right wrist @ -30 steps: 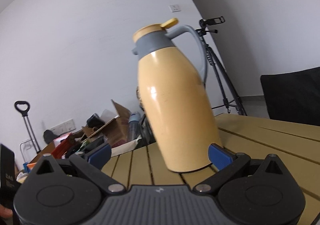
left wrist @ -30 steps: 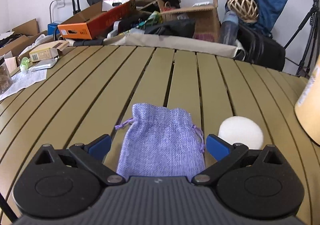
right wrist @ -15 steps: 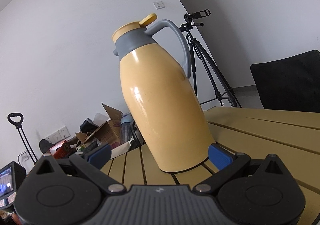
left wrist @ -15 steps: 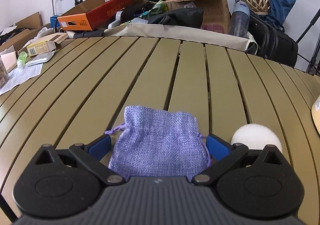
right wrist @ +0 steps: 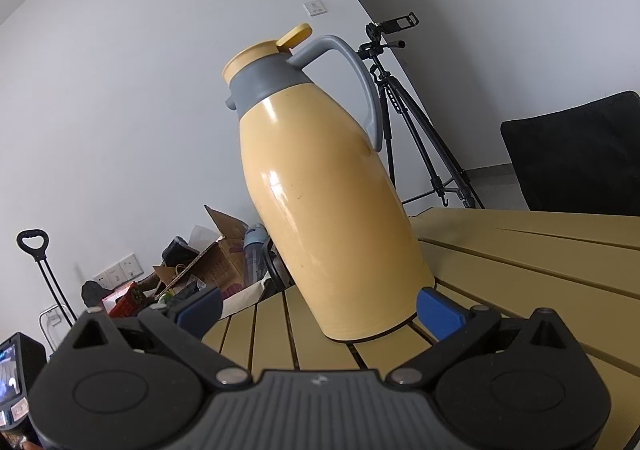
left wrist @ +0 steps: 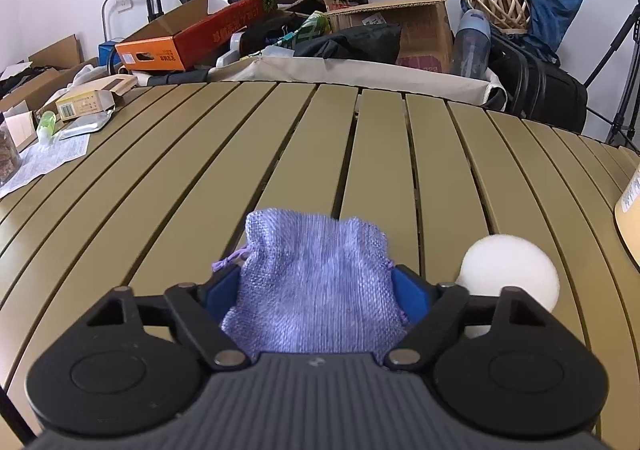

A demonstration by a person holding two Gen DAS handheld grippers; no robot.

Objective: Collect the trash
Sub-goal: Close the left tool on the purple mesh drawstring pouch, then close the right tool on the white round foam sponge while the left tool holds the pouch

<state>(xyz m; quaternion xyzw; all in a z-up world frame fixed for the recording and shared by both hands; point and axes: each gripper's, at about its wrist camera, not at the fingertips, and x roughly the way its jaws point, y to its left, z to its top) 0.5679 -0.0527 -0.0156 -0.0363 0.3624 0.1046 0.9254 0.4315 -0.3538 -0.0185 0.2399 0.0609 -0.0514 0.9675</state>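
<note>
A purple woven drawstring pouch (left wrist: 316,282) lies on the olive slatted table (left wrist: 280,154), near the front in the left wrist view. My left gripper (left wrist: 318,290) straddles it, its jaws are closing, and both blue pads touch the pouch's sides. A white round ball (left wrist: 508,274) sits just right of that gripper, on the table. In the right wrist view, my right gripper (right wrist: 320,310) is open and low over the table. Nothing is between its fingers, and a tall yellow thermos jug (right wrist: 328,190) stands just beyond its tips.
The thermos edge (left wrist: 630,210) shows at the far right in the left wrist view. Paper, small boxes and a green bottle (left wrist: 46,124) lie at the table's left. Cardboard boxes (left wrist: 192,38), bags and a suitcase crowd behind the table. A tripod (right wrist: 404,106) and black chair (right wrist: 572,154) stand right.
My left gripper's jaws have come in from wide open onto the pouch's sides. The right wrist view has tilted a little, so the thermos sits more to the right and leans.
</note>
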